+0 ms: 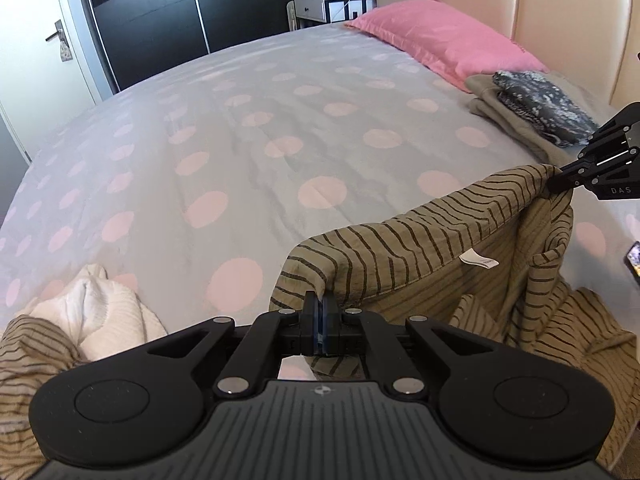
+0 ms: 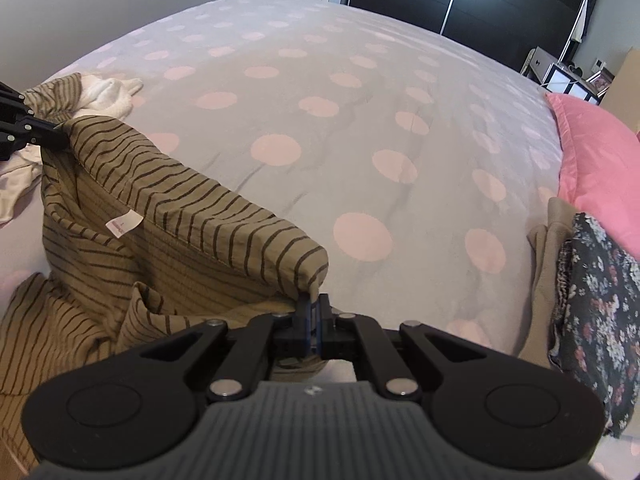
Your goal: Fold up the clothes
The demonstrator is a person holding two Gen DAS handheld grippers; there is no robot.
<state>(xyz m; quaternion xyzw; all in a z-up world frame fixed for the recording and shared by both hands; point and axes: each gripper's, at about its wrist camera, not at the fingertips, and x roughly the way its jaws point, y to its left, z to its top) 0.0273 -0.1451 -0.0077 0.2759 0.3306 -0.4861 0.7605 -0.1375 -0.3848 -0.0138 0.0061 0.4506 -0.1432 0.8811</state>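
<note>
Left gripper: bottom centre of the left wrist view, jaws closed tight on one corner of the striped garment's upper edge; a fold of cloth also shows below, between the finger bases.
Right gripper: bottom centre of the right wrist view, jaws pinched together on the opposite corner of the same edge. In the left wrist view its black tip shows at the right edge, clamped on the cloth.
Striped garment: olive-tan cloth with thin dark stripes, strung between the two grippers so that its top edge sags in a shallow curve above the bed; the rest hangs down and bunches at lower right of the left view. A small white label sits on the inner face.
White garment: crumpled on the bed at lower left of the left view, beside more striped cloth at the frame's corner.
Bedspread: grey with pale pink dots, filling the middle of both views, lightly creased.
Folded stack: a beige piece with a dark floral piece lying on top, at right, touching the pillow.
Pillow: pink, upper right, against a padded cream headboard.
Wardrobe: dark sliding doors, far upper left.
</note>
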